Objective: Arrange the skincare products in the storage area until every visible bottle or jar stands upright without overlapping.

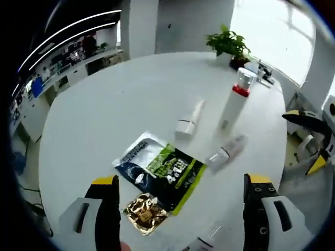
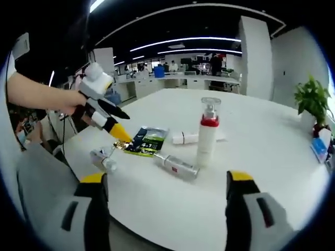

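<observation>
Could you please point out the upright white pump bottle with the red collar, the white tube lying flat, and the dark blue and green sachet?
White pump bottle with red collar (image 2: 207, 138): right gripper view, on its white body.
White tube (image 1: 189, 120): left gripper view, mid-length.
Dark blue and green sachet (image 1: 159, 168): left gripper view, its centre.

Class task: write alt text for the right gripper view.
A pump bottle with a red collar stands upright on a white table, with a tube and a small bottle lying beside it. The left gripper reaches toward a dark packet.

A smooth, matt white desk (image 1: 104, 115) is seen; the sachet (image 1: 159, 170) is glossy, the gold packet (image 1: 145, 213) crinkled foil.
</observation>
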`<control>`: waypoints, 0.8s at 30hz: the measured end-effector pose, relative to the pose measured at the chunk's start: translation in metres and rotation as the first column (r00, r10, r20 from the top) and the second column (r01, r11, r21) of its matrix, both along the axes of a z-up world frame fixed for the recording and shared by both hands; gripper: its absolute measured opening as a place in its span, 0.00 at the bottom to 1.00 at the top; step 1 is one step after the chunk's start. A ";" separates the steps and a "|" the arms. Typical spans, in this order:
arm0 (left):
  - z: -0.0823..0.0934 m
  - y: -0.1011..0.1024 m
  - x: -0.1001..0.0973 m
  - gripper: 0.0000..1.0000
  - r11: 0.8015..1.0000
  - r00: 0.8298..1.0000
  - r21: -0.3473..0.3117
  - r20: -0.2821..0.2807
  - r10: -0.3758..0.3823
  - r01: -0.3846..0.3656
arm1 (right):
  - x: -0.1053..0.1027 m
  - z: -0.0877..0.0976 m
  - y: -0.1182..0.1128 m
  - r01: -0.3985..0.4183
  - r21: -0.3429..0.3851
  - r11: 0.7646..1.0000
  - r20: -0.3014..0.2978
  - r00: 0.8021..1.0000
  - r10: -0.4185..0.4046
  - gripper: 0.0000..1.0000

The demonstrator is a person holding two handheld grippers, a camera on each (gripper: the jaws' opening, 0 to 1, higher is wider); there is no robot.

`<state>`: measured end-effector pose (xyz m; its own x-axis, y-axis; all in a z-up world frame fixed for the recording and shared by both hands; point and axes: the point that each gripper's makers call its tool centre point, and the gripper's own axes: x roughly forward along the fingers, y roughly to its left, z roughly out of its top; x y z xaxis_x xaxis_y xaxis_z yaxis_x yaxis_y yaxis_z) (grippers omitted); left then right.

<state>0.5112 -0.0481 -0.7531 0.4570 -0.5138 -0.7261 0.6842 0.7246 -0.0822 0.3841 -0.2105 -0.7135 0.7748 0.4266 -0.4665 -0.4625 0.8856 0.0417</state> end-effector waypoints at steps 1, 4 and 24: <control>-0.003 -0.001 0.005 0.97 1.000 1.000 0.020 -0.001 -0.022 0.022 | 0.000 0.000 -0.001 0.004 0.003 1.000 -0.003 1.000 -0.004 0.93; -0.008 -0.006 0.014 0.97 0.997 0.998 0.043 -0.013 -0.057 0.058 | 0.001 -0.001 -0.003 0.018 0.010 1.000 -0.011 1.000 -0.018 0.92; -0.016 -0.082 0.067 0.92 0.965 0.969 0.093 0.000 -0.246 0.245 | 0.002 -0.008 -0.007 0.053 0.008 0.999 -0.047 0.998 -0.052 0.89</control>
<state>0.5779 -0.1304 -0.7690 0.3341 -0.5428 -0.7705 0.8425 0.5386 -0.0141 0.3859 -0.2175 -0.7213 0.7739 0.3902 -0.4989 -0.4128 0.9081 0.0699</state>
